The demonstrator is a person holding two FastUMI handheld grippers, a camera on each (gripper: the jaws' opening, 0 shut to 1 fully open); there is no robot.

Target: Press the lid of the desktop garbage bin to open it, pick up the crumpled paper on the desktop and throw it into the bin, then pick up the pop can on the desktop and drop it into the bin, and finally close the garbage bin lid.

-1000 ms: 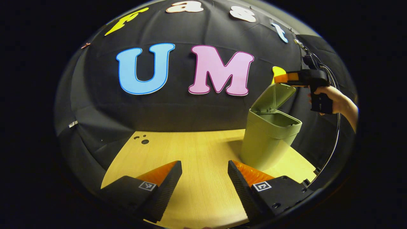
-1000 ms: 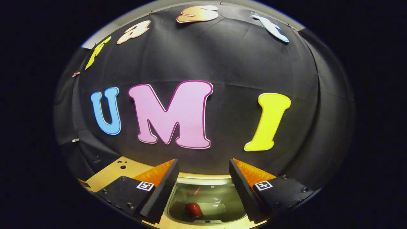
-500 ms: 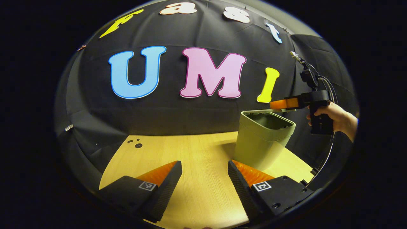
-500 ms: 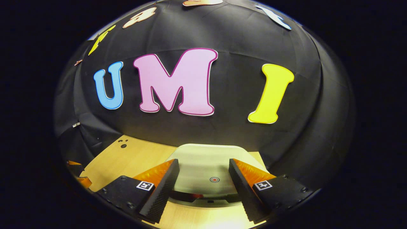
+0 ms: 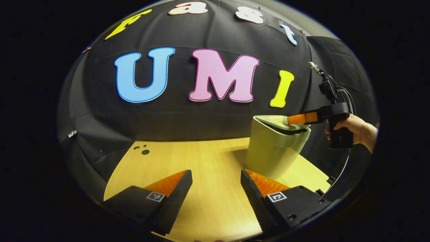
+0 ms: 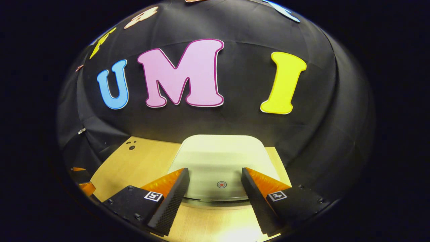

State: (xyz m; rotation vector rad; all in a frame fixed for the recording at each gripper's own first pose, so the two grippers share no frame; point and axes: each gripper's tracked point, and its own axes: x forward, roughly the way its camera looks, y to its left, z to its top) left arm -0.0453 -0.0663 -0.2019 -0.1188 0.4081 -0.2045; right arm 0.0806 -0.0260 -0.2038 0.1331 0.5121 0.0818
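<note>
Right gripper view: right tongs (image 6: pixel 215 195), spread and empty, are pressing the pale green plastic lid (image 6: pixel 221 161); pressing off-centre risks it not latching.

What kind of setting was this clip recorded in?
Most likely a staged recording booth, not a real home: a black cloth wall wraps round a light wooden desktop that carries a green desktop bin, whose lid the hand-held right claw is pressing.

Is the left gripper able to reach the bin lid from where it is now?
Probably yes. The left gripper is open and holds nothing, and bare table lies between it and the bin. But the right gripper already rests on the lid.
</note>
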